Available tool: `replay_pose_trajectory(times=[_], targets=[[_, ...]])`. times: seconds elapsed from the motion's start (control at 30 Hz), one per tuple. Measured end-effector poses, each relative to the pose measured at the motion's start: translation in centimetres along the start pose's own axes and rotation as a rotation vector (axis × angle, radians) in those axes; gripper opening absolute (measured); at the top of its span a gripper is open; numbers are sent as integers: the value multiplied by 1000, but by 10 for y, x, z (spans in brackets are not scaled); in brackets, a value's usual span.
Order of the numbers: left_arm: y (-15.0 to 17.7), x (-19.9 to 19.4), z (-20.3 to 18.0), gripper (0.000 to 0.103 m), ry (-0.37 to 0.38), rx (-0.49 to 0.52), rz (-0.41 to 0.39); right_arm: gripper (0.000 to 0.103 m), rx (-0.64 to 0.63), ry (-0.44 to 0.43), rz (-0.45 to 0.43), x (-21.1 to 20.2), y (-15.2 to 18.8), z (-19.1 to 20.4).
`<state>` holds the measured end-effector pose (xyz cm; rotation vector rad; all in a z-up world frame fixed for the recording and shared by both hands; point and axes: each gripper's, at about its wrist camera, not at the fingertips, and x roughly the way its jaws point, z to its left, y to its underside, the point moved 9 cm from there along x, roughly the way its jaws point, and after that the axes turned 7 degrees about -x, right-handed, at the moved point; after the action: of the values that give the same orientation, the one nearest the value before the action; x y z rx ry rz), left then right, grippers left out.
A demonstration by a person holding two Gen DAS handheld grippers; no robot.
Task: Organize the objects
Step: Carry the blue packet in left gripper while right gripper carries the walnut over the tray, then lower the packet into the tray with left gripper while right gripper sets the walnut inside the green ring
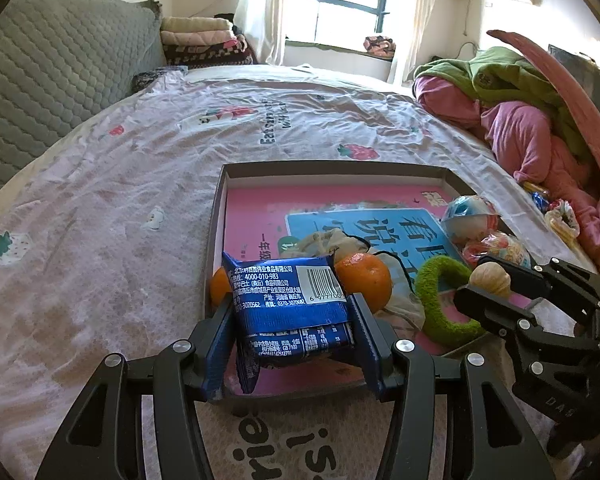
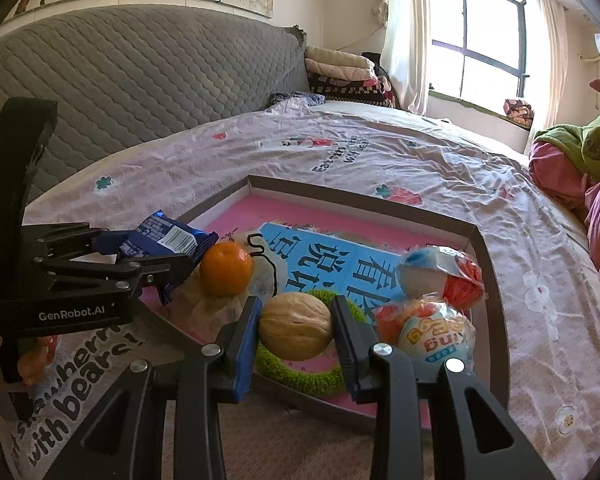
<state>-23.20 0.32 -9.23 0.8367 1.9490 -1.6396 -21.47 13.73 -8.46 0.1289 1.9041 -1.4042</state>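
While the left tongs [image 1: 290, 334] clamp a blue snack packet [image 1: 290, 300] and the right tongs [image 2: 296, 330] pinch a walnut [image 2: 296, 326] over the crowded tray [image 2: 494, 280], the released walnut may roll off the green ring [image 2: 300, 376].

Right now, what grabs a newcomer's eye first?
The two loaded claws: the left claw grips a blue snack pack, the right claw a walnut, both over the tray on the bed. An orange and green ring lie inside it.
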Motion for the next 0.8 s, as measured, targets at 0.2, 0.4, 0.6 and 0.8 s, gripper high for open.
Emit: replay_pose_trajectory(times=[0.2,0.4,0.6,0.8], targets=[[2,5,-2,56,0,-3,3,36,0,2,15,5,4,0],[5,7,-6,56,-1,6,3,36,6,4,39,10,9,0],[6,6,-7,57,8,4,9,36,28,8,62,14,13,-6],[6,6,-9,57,4,6,10,36,47,3,70,16,15,-9]])
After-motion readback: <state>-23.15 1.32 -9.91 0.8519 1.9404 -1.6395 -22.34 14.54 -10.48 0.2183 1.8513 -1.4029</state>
